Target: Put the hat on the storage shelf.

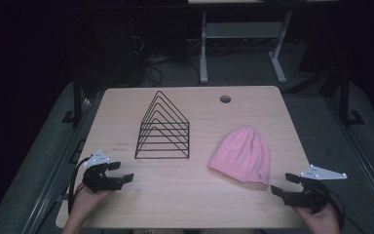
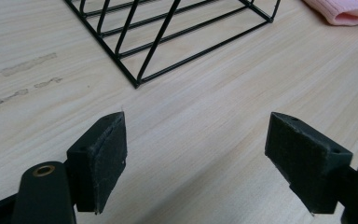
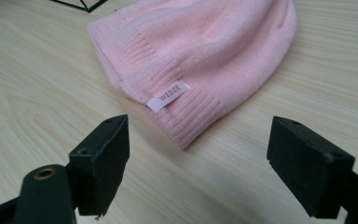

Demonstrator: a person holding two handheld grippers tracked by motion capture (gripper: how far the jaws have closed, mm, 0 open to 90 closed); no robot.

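Pink knitted beanie hat [image 1: 241,155] lies flat on the light wooden table [image 1: 175,190], right of centre, brim end toward the near edge. A small white label [image 3: 168,96] sits on the brim. Black wire file rack with triangular dividers [image 1: 163,127] stands just left of it, close but apart.

Right gripper [image 1: 283,185] rests near the table's near right corner, jaws spread wide, nothing between them, aimed at the hat's brim corner just ahead. Left gripper [image 1: 121,173] sits at the near left, jaws also released and empty, facing the rack's near corner [image 2: 137,84].

Step in hand looks like the approach to the hat (right side is closest). To do it well: slide the right gripper in low and level, one jaw under the brim's ribbed edge and one over, and pinch both knit layers, not just the label. The fabric is soft and will sag, so grab deep enough.

Room: bare wood between both grippers and in front of the hat, plenty for moving. The right gripper is close to the table's right edge, so keep it inboard. Watch the rack wires if the hat is carried left; knit could snag there. A round hole [image 1: 225,99] lies at the far side, out of the way.
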